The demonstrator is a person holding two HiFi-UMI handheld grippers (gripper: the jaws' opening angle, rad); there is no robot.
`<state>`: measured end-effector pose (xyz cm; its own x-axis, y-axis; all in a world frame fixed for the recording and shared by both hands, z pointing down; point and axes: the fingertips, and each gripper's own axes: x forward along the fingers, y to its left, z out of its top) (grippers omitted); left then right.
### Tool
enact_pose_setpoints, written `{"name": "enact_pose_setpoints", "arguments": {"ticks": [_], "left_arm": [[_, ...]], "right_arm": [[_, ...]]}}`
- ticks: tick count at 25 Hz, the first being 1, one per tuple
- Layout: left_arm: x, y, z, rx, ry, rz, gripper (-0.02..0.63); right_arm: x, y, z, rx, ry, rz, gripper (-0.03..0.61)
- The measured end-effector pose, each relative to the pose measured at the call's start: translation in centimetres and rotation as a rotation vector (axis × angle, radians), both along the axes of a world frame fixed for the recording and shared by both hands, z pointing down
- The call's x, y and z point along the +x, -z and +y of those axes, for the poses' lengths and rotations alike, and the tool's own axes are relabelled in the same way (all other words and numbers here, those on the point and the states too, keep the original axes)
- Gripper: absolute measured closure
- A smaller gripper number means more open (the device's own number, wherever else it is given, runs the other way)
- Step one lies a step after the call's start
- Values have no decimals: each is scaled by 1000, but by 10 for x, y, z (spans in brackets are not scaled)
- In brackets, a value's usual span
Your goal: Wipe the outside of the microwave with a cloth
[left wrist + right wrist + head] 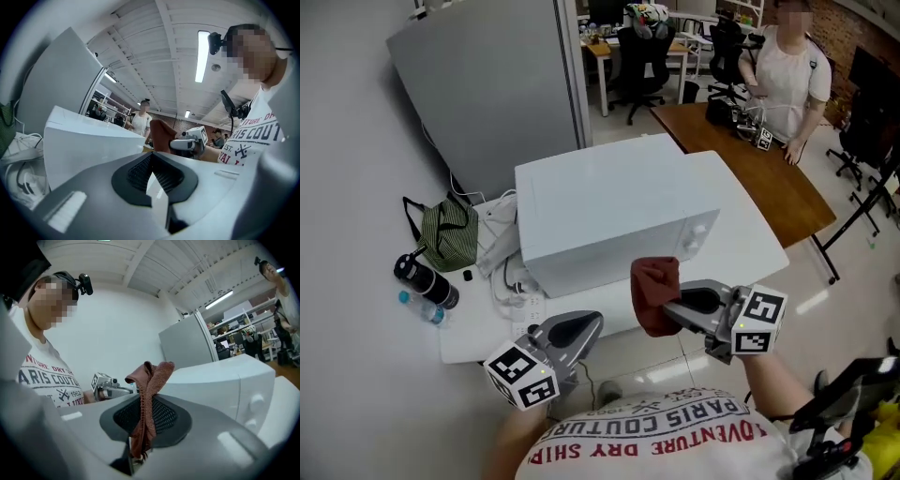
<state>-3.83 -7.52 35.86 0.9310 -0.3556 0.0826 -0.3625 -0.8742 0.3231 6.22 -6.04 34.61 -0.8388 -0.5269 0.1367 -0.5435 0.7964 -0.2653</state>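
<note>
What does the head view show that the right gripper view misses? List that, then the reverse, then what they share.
Only the head view: the black bottle and the green bag, both left of the microwave. Only the right gripper view: the ceiling light, the wearer's head camera, and a close look at the cloth pinched between the right claw's jaws. Both: the white microwave, the red-brown cloth and the left claw.

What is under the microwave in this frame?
The microwave stands on a white table. By its lower left edge lie white cables; whether they run underneath is hidden by its body.
</note>
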Motion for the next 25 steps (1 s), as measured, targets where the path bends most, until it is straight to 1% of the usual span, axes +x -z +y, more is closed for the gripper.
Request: {"name": "enact_pose_setpoints", "arguments": {"ticks": [3, 5, 9, 11, 15, 19, 22, 25], "left_arm": [[16, 7, 44, 32, 47, 16, 607], [31, 9, 75, 46, 58, 18, 609], [54, 3, 132, 90, 56, -46, 607], [58, 1, 152, 83, 52, -46, 607], [61, 5, 173, 78, 51, -24, 607], [65, 12, 178, 110, 46, -36, 609], [69, 13, 182, 118, 40, -46, 608], [70, 17, 182, 130, 45, -48, 608]], "right_arm": [[12, -18, 46, -27, 7, 10, 535], [19, -22, 77, -30, 14, 5, 535], [38, -21, 129, -39, 11, -42, 537], [49, -23, 144, -48, -4, -45, 537], [62, -29, 164, -59, -22, -37, 538], [65, -26, 169, -39, -32, -31, 538], [66, -28, 171, -26, -37, -29, 538], [61, -24, 171, -1, -14, -9, 538]]}}
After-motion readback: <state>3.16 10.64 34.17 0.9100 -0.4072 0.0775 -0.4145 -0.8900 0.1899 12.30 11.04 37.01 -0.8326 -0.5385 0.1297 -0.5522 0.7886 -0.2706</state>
